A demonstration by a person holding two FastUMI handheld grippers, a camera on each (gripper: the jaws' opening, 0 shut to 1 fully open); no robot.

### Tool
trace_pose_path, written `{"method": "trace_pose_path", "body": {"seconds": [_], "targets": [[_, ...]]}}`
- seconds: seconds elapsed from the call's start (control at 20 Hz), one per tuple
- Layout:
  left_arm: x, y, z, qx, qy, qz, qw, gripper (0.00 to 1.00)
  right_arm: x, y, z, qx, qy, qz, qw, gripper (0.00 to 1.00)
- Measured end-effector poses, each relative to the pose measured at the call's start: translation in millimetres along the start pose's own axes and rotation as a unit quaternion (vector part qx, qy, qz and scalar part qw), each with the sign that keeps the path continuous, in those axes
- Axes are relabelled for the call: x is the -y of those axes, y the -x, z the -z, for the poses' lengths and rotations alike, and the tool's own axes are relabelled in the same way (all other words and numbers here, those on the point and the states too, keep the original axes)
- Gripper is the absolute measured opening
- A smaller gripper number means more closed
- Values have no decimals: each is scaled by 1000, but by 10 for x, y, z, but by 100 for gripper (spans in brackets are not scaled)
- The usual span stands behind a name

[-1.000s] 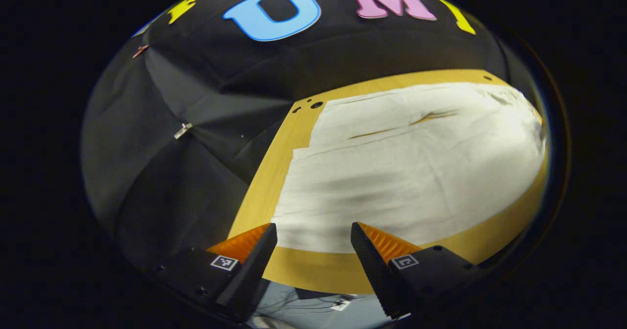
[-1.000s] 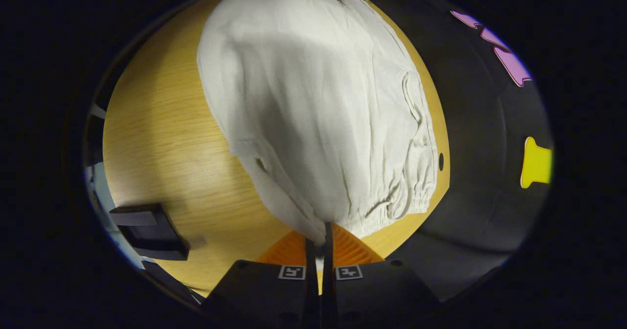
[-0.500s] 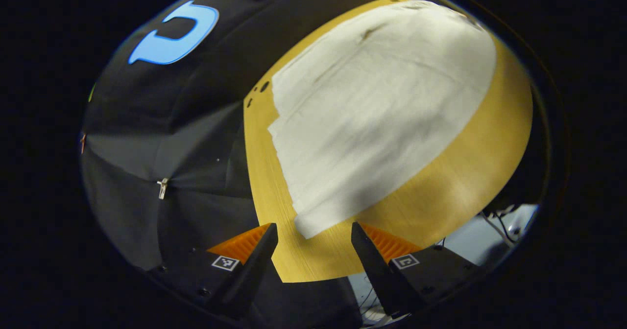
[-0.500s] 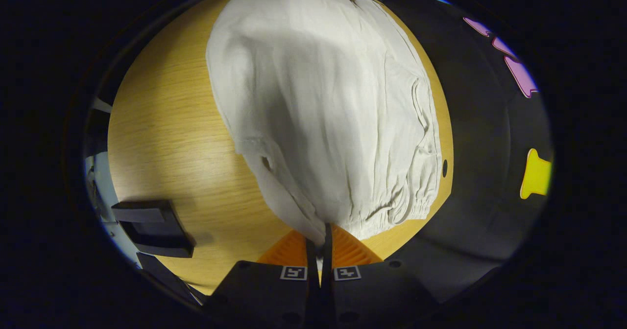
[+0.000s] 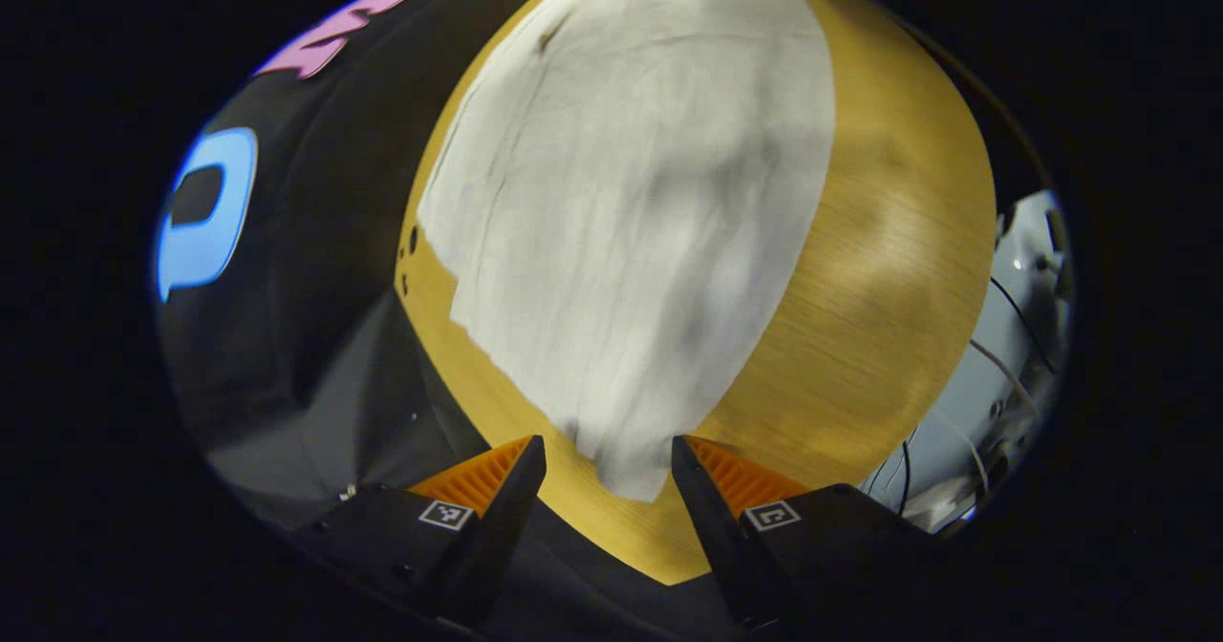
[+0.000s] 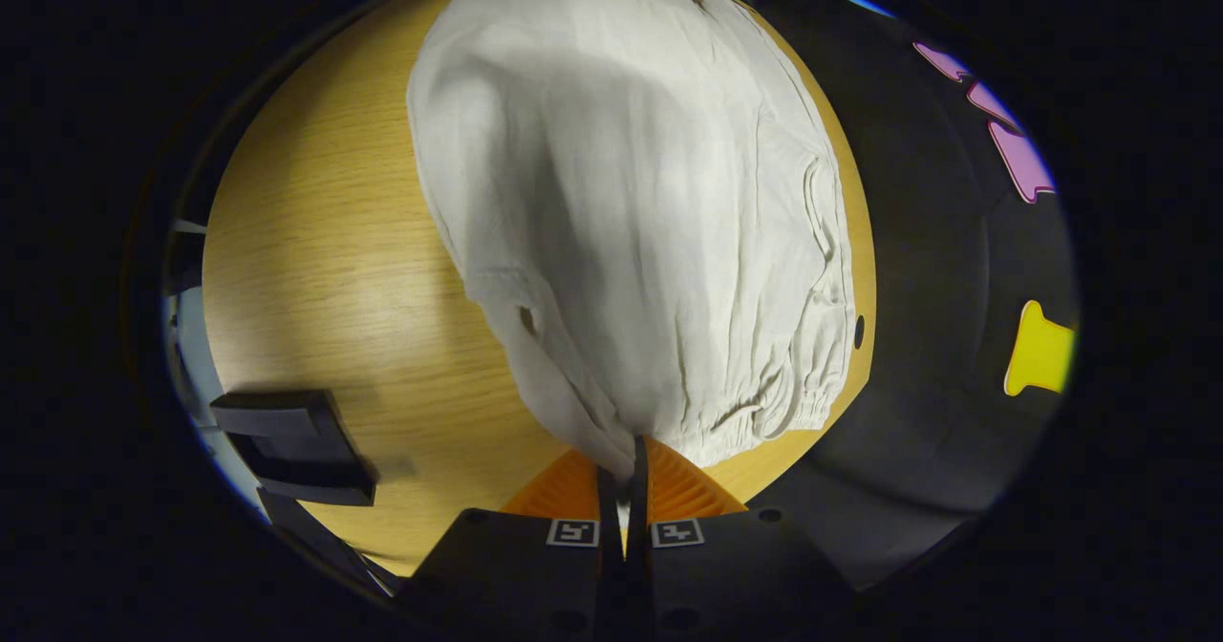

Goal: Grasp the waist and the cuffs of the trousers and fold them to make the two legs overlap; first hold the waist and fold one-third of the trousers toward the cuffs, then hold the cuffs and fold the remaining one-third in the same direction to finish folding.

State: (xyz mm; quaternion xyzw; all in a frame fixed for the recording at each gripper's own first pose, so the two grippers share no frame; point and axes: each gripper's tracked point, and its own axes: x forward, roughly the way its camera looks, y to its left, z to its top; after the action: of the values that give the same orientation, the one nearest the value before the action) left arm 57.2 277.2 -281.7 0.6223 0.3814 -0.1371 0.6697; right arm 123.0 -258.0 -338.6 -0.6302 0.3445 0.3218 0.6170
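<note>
Off-white trousers (image 5: pixel 631 212) lie spread on a wooden table (image 5: pixel 889 269). In the left gripper view the cuff end's near corner (image 5: pixel 631 475) lies between my left gripper's (image 5: pixel 609 460) two fingers, which stand apart and open around it without pressing. In the right gripper view the gathered elastic waist (image 6: pixel 764 413) is nearest, and my right gripper (image 6: pixel 623 465) is shut on the waist's near corner, with the cloth (image 6: pixel 631 212) rising from the fingers and running away over the table (image 6: pixel 325 250).
A black block-shaped object (image 6: pixel 296 446) sits on the table's left part in the right gripper view. The table's far edge meets the black cloth wall (image 6: pixel 946 317). Cables and a pale floor (image 5: pixel 1003 374) show past the table's edge in the left gripper view.
My left gripper has swung round and come in over the cuff corner, which now lies between its open fingers. The right gripper stays shut on the waist, barely moved.
</note>
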Motion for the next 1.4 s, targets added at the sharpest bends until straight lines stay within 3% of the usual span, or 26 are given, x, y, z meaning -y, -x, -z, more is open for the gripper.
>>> {"method": "trace_pose_path", "body": {"seconds": [0.25,0.45,0.5,0.55,0.65,0.8,1.0,1.15,1.4], "targets": [[-113,-107,-210,-3,-15,39,999,81,-8,16,-15,2,3,10,1000,5],[-142,-207,-285,-9,-26,48,998,53,3,2,-2,1,5,12,1000,5],[-128,-201,-287,-10,-28,45,999,34,0,11,-7,1,5,12,1000,5],[-116,-210,-300,-12,-28,45,999,30,3,5,-8,2,5,12,1000,5],[-83,-189,-284,-15,-25,38,999,14,-4,15,-16,4,4,11,1000,5],[-113,-221,-278,-21,-10,14,1000,8,0,9,-12,6,1,9,1000,5],[-134,-175,-245,-25,47,-18,998,5,2,14,5,2,3,1,1000,5],[-324,-13,-258,-14,105,-69,992,5,84,71,36,7,-11,16,1000,5],[-813,305,-346,16,160,-145,976,5,391,268,25,15,-75,56,995,5]]}}
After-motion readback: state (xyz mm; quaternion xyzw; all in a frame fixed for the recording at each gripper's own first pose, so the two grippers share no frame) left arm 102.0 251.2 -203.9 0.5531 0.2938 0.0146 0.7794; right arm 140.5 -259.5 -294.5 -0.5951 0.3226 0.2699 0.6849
